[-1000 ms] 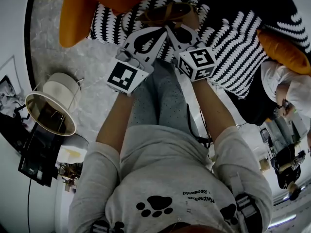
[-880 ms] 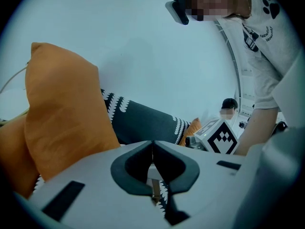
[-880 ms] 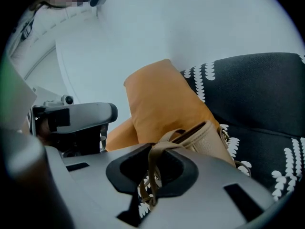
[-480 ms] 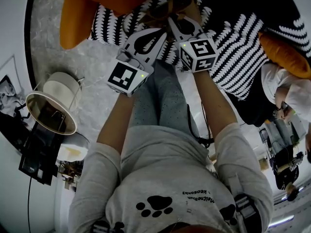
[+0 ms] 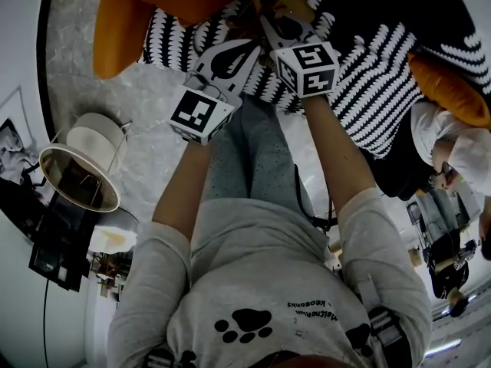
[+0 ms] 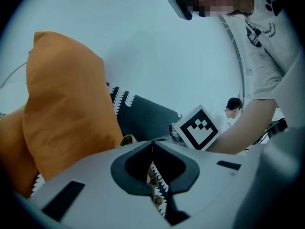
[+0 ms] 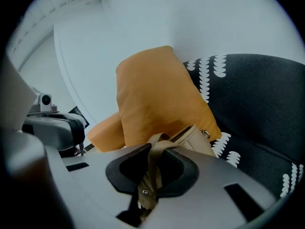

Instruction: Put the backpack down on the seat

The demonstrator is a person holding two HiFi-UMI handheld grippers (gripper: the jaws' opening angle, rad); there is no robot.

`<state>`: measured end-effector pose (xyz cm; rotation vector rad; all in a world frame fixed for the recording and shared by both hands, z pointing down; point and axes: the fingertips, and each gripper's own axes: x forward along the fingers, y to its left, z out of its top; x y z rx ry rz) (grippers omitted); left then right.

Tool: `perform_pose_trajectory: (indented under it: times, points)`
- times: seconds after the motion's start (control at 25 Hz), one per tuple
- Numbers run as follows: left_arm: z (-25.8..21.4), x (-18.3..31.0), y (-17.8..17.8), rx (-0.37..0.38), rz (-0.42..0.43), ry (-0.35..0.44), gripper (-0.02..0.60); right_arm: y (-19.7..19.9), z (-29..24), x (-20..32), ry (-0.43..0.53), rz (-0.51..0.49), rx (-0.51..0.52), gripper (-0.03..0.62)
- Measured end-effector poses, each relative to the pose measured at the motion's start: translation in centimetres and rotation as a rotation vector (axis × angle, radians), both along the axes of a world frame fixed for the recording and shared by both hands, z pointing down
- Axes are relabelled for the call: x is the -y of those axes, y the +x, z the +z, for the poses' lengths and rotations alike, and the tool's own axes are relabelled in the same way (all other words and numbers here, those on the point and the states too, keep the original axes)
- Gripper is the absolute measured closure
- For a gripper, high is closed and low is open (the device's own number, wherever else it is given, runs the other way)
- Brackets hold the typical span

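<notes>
Closest in the head view, both bare forearms stretch forward side by side from pale sleeves, the right one reaching further ahead than the left. Each carries its marker cube, the left cube (image 5: 199, 113) lower in the picture and the right cube (image 5: 305, 67) above it. The left tongs (image 5: 252, 50) point ahead and slightly down. In the left gripper view the left tongs (image 6: 152, 144) are closed tip to tip, with a thin tan piece of the backpack caught in the slit and a tan corner of it (image 6: 127, 140) showing just over the jaws. The right tongs (image 5: 268, 21) tilt down more steeply. In the right gripper view the right tongs (image 7: 155, 148) stand almost together, clamped on a tan strap (image 7: 153, 171) that loops up over the tips and runs down through the gap. Just past them lies the backpack (image 7: 195, 137), its tan body right at the tongs' front edge. In the head view the backpack (image 5: 290, 2) hangs between the two tools above the seat (image 5: 368, 75), a black seat patterned with white marks. Whether it touches the fabric I cannot tell. Behind and beside it leans an orange cushion (image 7: 157, 94), which rests against the seat's back, with pale wall beyond.
</notes>
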<state>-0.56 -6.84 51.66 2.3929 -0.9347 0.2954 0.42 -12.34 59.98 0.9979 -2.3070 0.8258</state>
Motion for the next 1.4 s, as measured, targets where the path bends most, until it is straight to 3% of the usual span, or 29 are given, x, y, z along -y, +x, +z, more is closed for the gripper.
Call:
perform_pose_trajectory:
  times: [0.48,0.72,0.96,1.4]
  points:
    - [1.4,0.7,-0.9,0.004,-0.011,-0.030,0.560,-1.8,1.1,1.6,-0.060,0.011,0.004,0.534]
    - [1.3,0.4,-0.4,-0.002,-0.008,-0.031,0.560,-2.0,1.0,1.5,-0.086,0.037,0.024,0.451]
    - [1.5,0.0,-0.2,-0.001,-0.012,-0.030,0.560,-1.8,1.1,0.9,-0.104,0.058,-0.026,0.431]
    - [2.3,0.2,0.0,-0.027,0.001,-0.011,0.560,-1.9,0.7,1.5,-0.138,0.052,0.070,0.398]
